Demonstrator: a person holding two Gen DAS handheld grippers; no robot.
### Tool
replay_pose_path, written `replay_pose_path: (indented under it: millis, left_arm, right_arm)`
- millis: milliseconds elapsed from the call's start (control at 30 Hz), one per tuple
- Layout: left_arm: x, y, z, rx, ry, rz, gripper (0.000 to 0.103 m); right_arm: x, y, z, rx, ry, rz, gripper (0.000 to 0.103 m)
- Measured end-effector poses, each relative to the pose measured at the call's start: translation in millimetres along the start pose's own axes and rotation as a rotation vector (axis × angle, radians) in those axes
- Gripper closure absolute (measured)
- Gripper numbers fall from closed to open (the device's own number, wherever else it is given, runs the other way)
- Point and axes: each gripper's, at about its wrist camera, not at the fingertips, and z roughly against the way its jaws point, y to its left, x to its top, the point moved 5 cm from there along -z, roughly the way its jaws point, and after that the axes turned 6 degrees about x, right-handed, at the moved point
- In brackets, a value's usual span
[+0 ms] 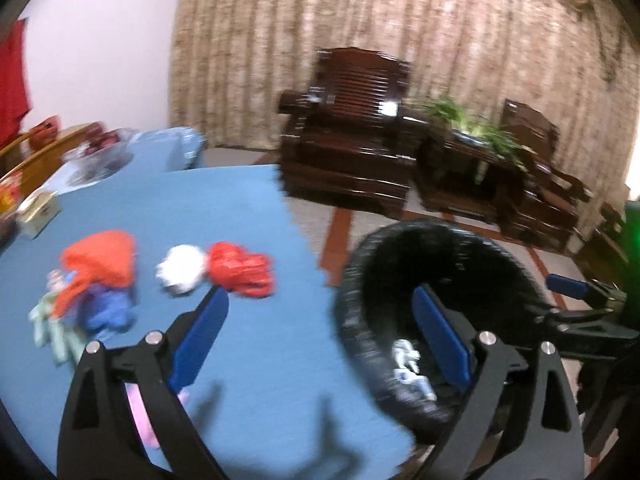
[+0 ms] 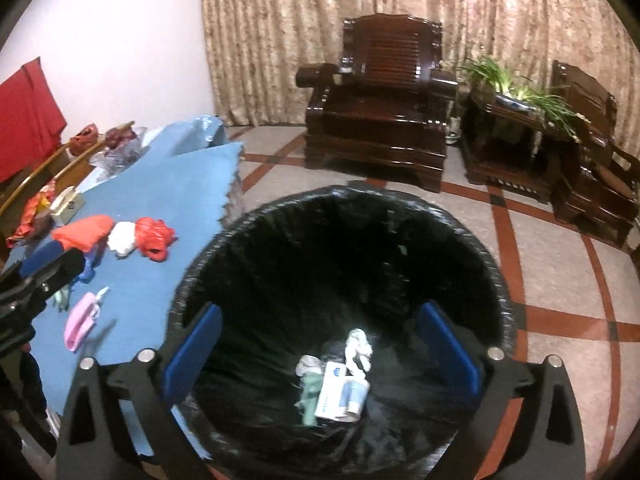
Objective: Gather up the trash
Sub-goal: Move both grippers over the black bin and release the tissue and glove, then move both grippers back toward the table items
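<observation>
both grippers stood with jaws wide apart and nothing between the pads. the right gripper (image 2: 320,344) hung over the mouth of the black-lined bin (image 2: 400,204), pointing down into it. the left gripper (image 1: 320,332) straddled the table edge, one finger over the blue tablecloth (image 1: 240,216), the other over the bin rim.

inside the bin, a small pile of discarded trash (image 2: 340,384) lay on the bottom: a white carton, crumpled paper and a greenish scrap. judged from this, a drop had been completed and the step in hand was the return to the table for more.

trash remaining on the cloth: a red crumpled bag (image 1: 242,274), touching a white paper wad (image 1: 180,270); beside these an orange wrapper (image 1: 100,268) over blue and pale green scraps; nearer the person, a pink item (image 2: 82,322). a small box (image 1: 38,210) sat further back; whether it counted as trash could not be told.

the next move called for swinging a gripper left over the cloth, lowering onto the red bag or the wad, and closing.

the bin stood just beside the table edge, so carries were short. open floor lay beyond it, with dark wooden chairs (image 2: 380,120) well apart. the two grippers sat near each other, the one risk noted.
</observation>
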Motion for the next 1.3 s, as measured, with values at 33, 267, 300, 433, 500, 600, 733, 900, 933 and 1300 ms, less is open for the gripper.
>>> replay_pose_path:
  millis: [33, 267, 300, 433, 500, 600, 733, 900, 933, 1300]
  left_arm:
    - [-3, 15, 3, 0.032, 0.0, 0.018, 0.012]
    - [-13, 95, 23, 0.208, 0.009, 0.097, 0.012]
    - [-15, 102, 25, 0.223, 0.011, 0.102, 0.012]
    - [-25, 131, 28, 0.281, 0.025, 0.119, 0.012]
    - [-32, 141, 27, 0.299, 0.037, 0.115, 0.012]
    - [-44, 148, 21, 0.312, 0.066, 0.099, 0.012]
    - [-58, 144, 10, 0.307, 0.098, 0.082, 0.012]
    - [-74, 139, -8, 0.295, 0.145, 0.071, 0.021]
    - [-76, 138, -12, 0.292, 0.155, 0.071, 0.023]
    - [-100, 132, -38, 0.245, 0.263, 0.091, 0.078]
  right_arm:
    - [0, 7, -3, 0.013, 0.001, 0.004, 0.006]
    - [-2, 62, -20, 0.114, 0.013, 0.053, 0.006]
    - [-2, 71, -22, 0.127, 0.014, 0.066, 0.006]
    - [-3, 104, -29, 0.181, 0.017, 0.118, 0.006]
    - [-5, 115, -31, 0.198, 0.021, 0.137, 0.006]
    - [-9, 130, -37, 0.215, 0.027, 0.167, 0.006]
    - [-15, 142, -44, 0.224, 0.04, 0.204, 0.008]
    - [-22, 149, -52, 0.229, 0.06, 0.225, 0.014]
    - [-22, 149, -54, 0.23, 0.062, 0.227, 0.015]
    - [-24, 155, -58, 0.241, 0.072, 0.24, 0.02]
